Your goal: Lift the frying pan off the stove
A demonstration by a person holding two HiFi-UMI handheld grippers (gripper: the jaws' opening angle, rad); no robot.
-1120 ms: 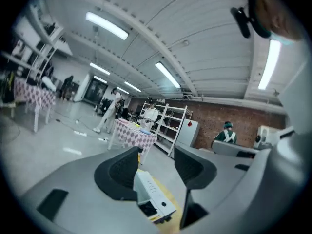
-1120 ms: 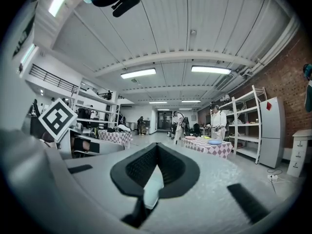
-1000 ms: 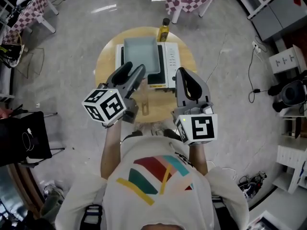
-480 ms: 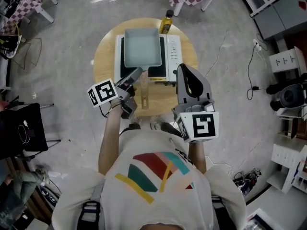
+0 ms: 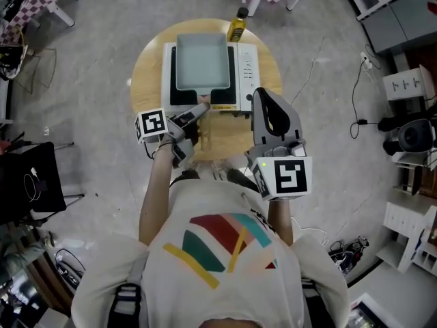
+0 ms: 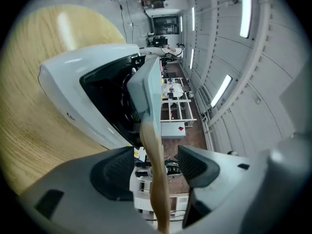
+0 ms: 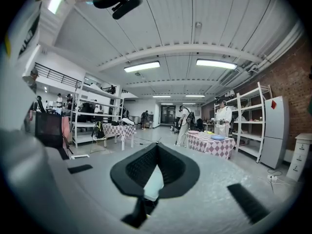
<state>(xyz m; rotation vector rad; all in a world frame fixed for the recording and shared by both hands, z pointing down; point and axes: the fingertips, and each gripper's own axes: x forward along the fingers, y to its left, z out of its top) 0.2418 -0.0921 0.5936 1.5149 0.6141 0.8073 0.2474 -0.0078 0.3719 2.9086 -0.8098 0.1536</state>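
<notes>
frying pan (image 5: 202,61): we find it sitting flat on the stove (image 5: 244,74), not yet lifted; we judge the step in hand is lining up the grasp.
handle (image 6: 148,135): wooden, reaching toward us past the stove's near edge.
left tongs (image 6: 156,165): the jaws have just been opening and stand wide with the handle between them, a gap on either side, gripping nothing.
next move: we judge it calls for closing firmly on the handle, then a level lift, since the pan's weight hangs far from the grip and could tip.
pan's look: square, shallow, pale blue-green, empty as far as we can tell.
desk (image 5: 147,80): round, wooden, carrying the stove.
right tongs (image 7: 155,167): closed on nothing, held apart from the pan.
</notes>
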